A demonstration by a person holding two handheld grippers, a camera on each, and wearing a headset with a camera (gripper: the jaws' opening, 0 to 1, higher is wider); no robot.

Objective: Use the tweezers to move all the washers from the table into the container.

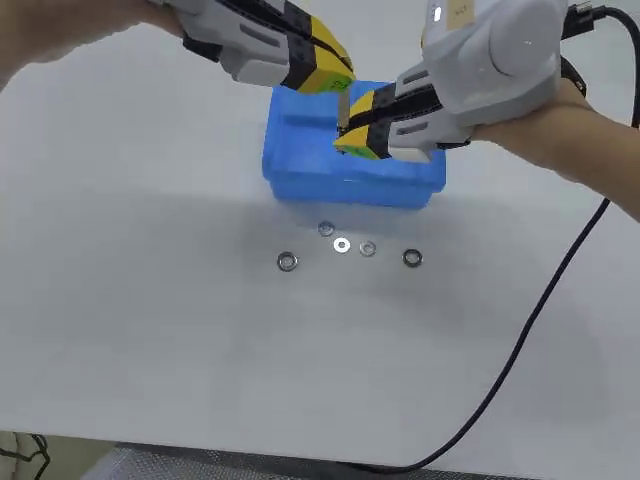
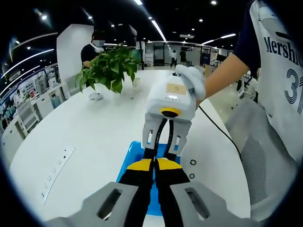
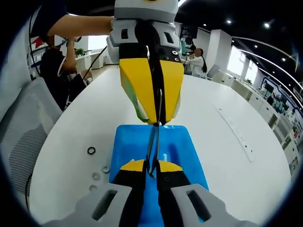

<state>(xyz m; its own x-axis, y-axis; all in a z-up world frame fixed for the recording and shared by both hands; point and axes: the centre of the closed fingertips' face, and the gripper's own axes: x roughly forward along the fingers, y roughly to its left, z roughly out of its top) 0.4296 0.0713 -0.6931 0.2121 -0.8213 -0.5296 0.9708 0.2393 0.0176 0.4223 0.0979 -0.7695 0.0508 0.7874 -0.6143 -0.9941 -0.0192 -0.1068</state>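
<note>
A blue container [image 1: 300, 170] sits on the white table [image 1: 150, 330]. Several metal washers [image 1: 342, 245] lie in a loose row on the table just in front of it. Above the container, my left gripper [image 1: 338, 78] and right gripper [image 1: 346, 136] meet tip to tip. Thin metal tweezers [image 3: 154, 137] run from my right gripper [image 3: 150, 166] up into the yellow jaws of the left gripper [image 3: 156, 120]. Both look shut on the tweezers. In the left gripper view my left gripper [image 2: 155, 163] is shut, facing the right gripper [image 2: 161, 150], with washers [image 2: 192, 162] beside the container [image 2: 130, 158].
A black cable [image 1: 520, 340] trails from the right gripper across the table's right side to the front edge. A potted plant [image 2: 111, 68] stands far back on the table. Office chairs and people are beyond the table.
</note>
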